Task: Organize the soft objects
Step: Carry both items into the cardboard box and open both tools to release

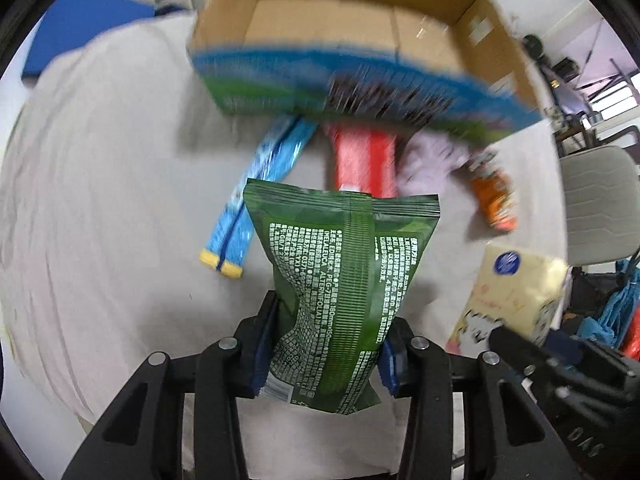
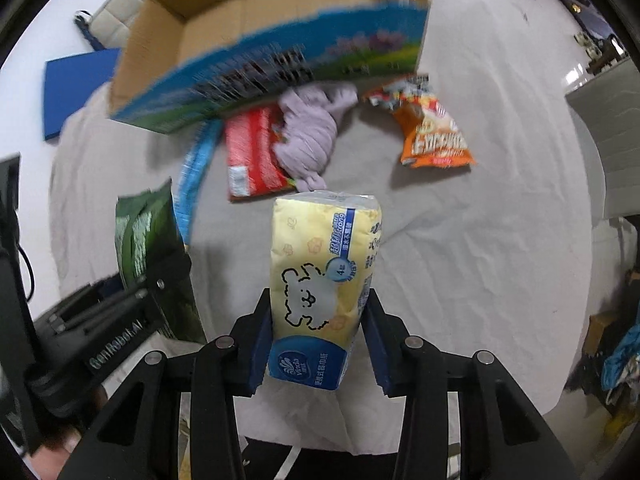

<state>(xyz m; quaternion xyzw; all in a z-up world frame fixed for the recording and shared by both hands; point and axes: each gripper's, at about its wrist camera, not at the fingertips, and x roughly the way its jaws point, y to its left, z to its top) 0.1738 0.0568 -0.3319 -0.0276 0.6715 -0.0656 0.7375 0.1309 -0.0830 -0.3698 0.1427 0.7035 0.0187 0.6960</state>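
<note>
Two packs are getting carried at once: your left gripper (image 1: 324, 354) is clamping a green pouch (image 1: 340, 280) by its lower end, and your right gripper (image 2: 318, 346) is squeezing a yellow tissue pack (image 2: 320, 280) the same way. Both are hovering above the grey cloth (image 2: 460, 260). Ahead, the open cardboard box (image 2: 240, 12) is sitting with a red packet (image 2: 250, 152), purple cloth (image 2: 308, 132) and orange snack bag (image 2: 434, 132) lying just in front.

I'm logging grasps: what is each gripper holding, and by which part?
The left gripper pinches the green pouch across its lower end. The right gripper pinches the yellow tissue pack by the sides of its lower end.
</note>
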